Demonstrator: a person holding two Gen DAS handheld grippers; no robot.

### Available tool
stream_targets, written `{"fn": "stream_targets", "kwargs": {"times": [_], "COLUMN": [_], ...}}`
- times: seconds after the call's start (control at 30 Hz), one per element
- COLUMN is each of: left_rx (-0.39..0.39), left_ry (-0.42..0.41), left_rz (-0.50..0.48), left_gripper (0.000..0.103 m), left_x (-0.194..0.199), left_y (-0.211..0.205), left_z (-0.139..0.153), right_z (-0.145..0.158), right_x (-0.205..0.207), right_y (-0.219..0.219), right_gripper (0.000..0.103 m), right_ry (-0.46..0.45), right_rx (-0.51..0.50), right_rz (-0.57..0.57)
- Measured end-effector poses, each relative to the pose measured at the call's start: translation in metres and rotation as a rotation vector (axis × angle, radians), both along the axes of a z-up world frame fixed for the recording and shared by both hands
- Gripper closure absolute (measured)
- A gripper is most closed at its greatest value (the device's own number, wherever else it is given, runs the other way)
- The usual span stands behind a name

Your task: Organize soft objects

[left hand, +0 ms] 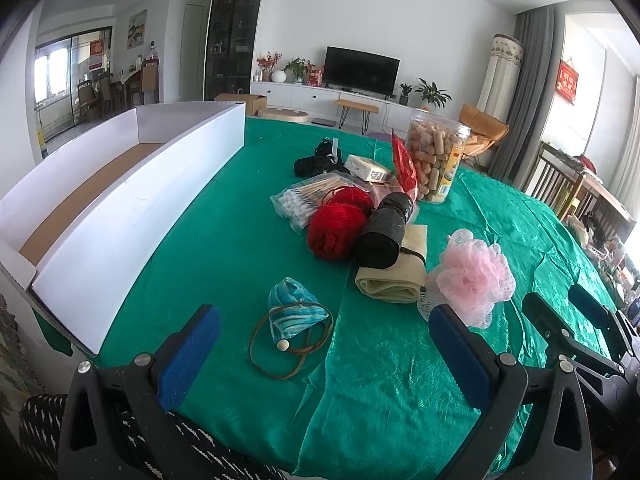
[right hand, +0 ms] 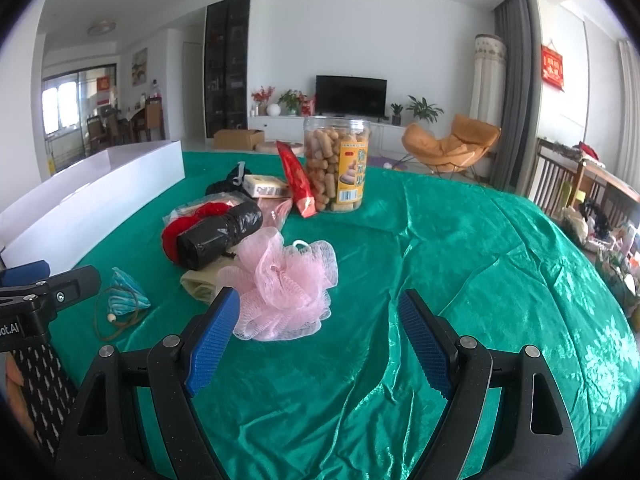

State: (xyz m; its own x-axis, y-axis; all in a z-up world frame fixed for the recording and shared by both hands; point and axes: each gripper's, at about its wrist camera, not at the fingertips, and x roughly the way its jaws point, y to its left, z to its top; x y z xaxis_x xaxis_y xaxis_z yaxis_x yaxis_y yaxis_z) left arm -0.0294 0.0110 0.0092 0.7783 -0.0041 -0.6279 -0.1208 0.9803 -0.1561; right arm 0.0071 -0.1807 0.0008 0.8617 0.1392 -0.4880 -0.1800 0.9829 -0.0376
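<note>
One fluffy pink mesh bath pouf (right hand: pixel 286 286) sits frame centre; one red yarn ball (left hand: pixel 334 228) behind. Left gripper (left hand: pixel 324 346) and right gripper (right hand: pixel 318 336) gape empty.

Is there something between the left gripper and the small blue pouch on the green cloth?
Nothing visible. The left gripper is open, and the blue pouch lies just ahead on bare green cloth.

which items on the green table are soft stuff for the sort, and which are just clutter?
For the job: pink bath pouf, red yarn, folded beige cloth, blue striped pouch, black knit item, white box as the likely bin.

Lying about: snack jar, cotton swabs, black bag roll, red packet, small carton.
</note>
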Motion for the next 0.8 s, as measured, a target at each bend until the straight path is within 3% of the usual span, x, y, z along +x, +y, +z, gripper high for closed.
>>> {"fn": "stream_targets", "kwargs": {"times": [0.8], "left_rx": [-0.003], "left_ry": [0.018], "left_rz": [0.006], "left_gripper": [0.0], "left_x": [0.0028], "left_y": [0.0023], "left_z": [-0.0029], "right_z": [-0.0046], "right_x": [0.0009], "right_y": [-0.0009], "right_gripper": [0.019], "right_ry": [0.022], "right_rx": [0.009], "right_rz": [0.002]}}
